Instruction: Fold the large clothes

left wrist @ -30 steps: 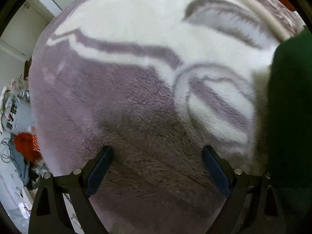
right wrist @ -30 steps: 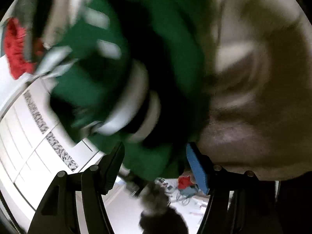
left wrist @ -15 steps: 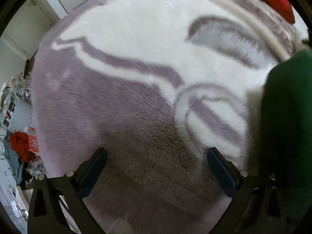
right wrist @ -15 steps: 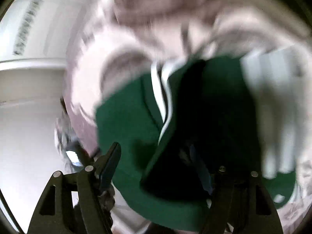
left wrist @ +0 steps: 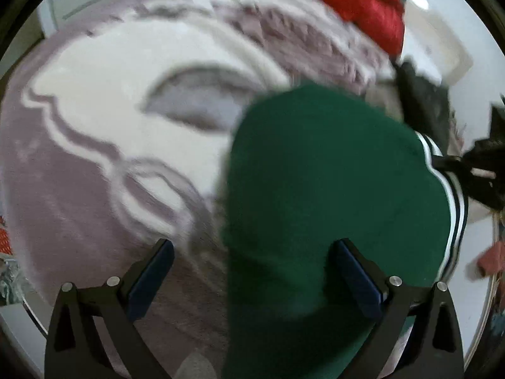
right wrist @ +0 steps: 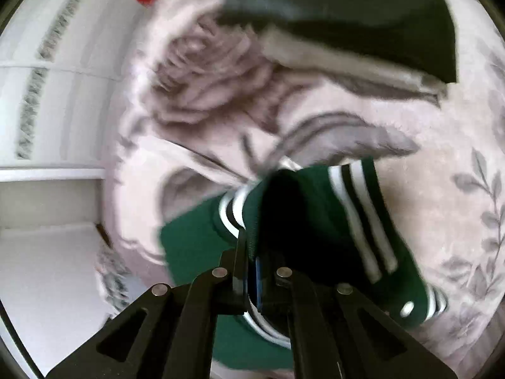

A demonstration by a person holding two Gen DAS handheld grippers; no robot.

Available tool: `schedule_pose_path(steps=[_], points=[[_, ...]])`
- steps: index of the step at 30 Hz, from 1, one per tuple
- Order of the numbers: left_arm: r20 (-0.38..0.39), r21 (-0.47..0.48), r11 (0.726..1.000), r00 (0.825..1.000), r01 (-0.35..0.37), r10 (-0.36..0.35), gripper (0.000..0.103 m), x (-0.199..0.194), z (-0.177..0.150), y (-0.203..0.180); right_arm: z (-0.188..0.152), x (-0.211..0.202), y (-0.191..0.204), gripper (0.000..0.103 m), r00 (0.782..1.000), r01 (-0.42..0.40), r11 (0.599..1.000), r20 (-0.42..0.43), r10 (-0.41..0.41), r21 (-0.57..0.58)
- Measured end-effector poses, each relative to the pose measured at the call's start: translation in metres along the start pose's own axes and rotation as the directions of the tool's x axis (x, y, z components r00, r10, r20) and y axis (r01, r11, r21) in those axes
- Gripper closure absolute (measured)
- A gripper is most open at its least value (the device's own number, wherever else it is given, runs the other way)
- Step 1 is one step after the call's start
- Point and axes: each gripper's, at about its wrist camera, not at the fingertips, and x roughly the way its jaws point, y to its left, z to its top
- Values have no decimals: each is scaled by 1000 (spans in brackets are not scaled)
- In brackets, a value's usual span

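Observation:
A dark green jacket (left wrist: 328, 189) with white and black striped trim lies on a fluffy mauve and white blanket (left wrist: 94, 101). My left gripper (left wrist: 252, 271) is open just above the blanket, its right finger over the green cloth, holding nothing. In the right wrist view my right gripper (right wrist: 252, 271) is shut on the green jacket (right wrist: 318, 218) at its striped edge, and the cloth hangs forward from the jaws over the blanket (right wrist: 426, 195). The right gripper also shows at the far right of the left wrist view (left wrist: 473, 170).
A red garment (left wrist: 353, 3) lies at the blanket's far edge. A dark garment (right wrist: 363, 15) lies folded on the blanket ahead of the right gripper. White cabinets (right wrist: 47, 94) stand to the left of the bed.
My right gripper has closed on the green jacket's striped edge and swung it over the blanket. The green cloth now spreads under my left gripper. The left gripper stays open.

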Motion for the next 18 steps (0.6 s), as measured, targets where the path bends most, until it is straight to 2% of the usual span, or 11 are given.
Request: schedule_pose_path(steps=[1, 2, 4, 6, 8, 10, 12, 14, 16, 18], points=[[-33, 13, 1000, 999, -22, 23, 0, 15, -2, 0, -3, 22, -11, 100, 997, 0, 1000, -79, -2, -18], [-60, 20, 999, 997, -38, 39, 0, 25, -6, 2, -5, 37, -17, 100, 988, -50, 999, -150, 48, -8], [-76, 14, 1000, 997, -13, 14, 0, 31, -8, 9, -15, 39, -26, 97, 971, -150, 989, -186, 149, 9], [-65, 16, 1000, 998, 4, -3, 0, 26, -10, 13, -25, 22, -35, 82, 960, -227, 974, -166, 225, 2], [-61, 38, 999, 998, -10, 12, 0, 25, -12, 12, -41, 5, -53, 26, 947, -298, 954, -119, 298, 16], [-61, 27, 1000, 998, -11, 13, 0, 25, -13, 12, -55, 7, -64, 24, 945, -302, 953, -127, 302, 25], [-64, 17, 1000, 998, -16, 17, 0, 24, -14, 11, -68, 19, -73, 24, 954, -251, 968, -163, 251, 24], [-63, 19, 999, 998, -26, 27, 0, 23, -15, 11, -71, 33, -79, 24, 966, -208, 978, -155, 206, 6], [-68, 23, 999, 997, -32, 33, 0, 22, -16, 9, -72, 22, -80, 24, 984, -163, 986, -76, 162, -11], [-72, 21, 999, 997, -33, 34, 0, 24, -15, 9, -73, 2, -83, 24, 988, -154, 987, 20, 155, -39]])
